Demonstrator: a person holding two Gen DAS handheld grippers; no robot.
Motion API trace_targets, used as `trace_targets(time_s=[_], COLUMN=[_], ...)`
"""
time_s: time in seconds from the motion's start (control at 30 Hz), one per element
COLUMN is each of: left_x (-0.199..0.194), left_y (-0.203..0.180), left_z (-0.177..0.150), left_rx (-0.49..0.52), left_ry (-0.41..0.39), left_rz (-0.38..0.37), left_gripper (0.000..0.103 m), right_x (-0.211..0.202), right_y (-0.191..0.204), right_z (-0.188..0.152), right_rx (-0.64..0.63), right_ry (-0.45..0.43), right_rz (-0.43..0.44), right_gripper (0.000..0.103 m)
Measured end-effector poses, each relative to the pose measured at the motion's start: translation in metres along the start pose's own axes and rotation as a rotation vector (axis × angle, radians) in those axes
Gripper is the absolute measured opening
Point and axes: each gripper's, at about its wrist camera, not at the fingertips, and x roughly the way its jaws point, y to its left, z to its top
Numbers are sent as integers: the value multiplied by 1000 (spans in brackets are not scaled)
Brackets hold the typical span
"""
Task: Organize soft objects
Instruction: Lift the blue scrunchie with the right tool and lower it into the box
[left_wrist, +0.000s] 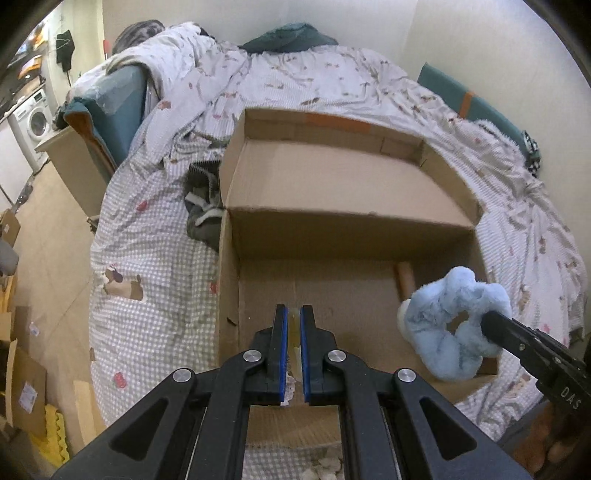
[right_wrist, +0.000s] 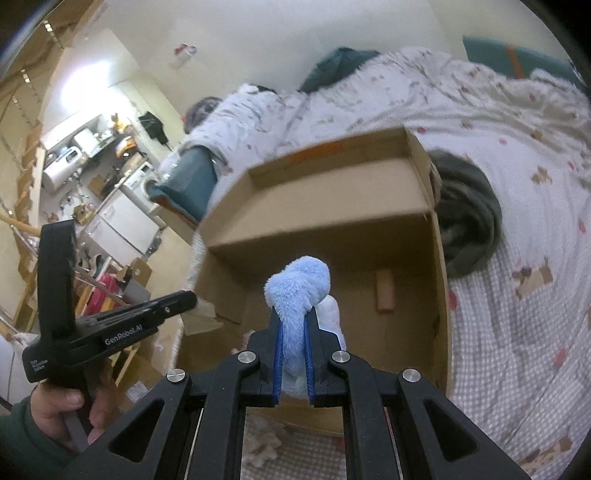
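Note:
A light blue fluffy ring-shaped plush (right_wrist: 299, 284) with a white part is pinched in my right gripper (right_wrist: 293, 314), which is shut on it. It hangs over the open cardboard box (right_wrist: 439, 295) on the bed. The left wrist view shows the plush (left_wrist: 454, 314) at the box's right side with the right gripper (left_wrist: 491, 325) on it. My left gripper (left_wrist: 293, 310) is over the box's near edge with its pads almost together. A thin pale cream piece (left_wrist: 294, 332) sits between them; I cannot tell what it is. The left gripper (right_wrist: 190, 300) also shows in the right wrist view, in a person's hand (right_wrist: 66, 402).
A short cardboard tube (left_wrist: 404, 280) lies on the box floor. A dark grey-green garment (left_wrist: 203, 214) is bunched against the box's outer wall. The bed (left_wrist: 155, 258) has a checked sheet and a rumpled quilt. Flat cardboard lies on the floor at the left.

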Motion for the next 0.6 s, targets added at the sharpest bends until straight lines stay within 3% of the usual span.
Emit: trace_targets(time_s=[0.43,0.53,0.6], left_x=[36,39,41], left_y=[13,7,2], left_z=[-9,-13,-15], left_rx=[-101,-74,-50], left_ry=[71,75,90], left_rz=[-191,-144,-131], left_gripper=[6,8,16], right_x=[35,40,43], right_y=[-21,-21,-20], right_z=[-8,-10,-12], right_rx=[66,65,58], right_ry=[94,118,131], right_rz=[-12,-28,-43], right_gripper=[11,11,11])
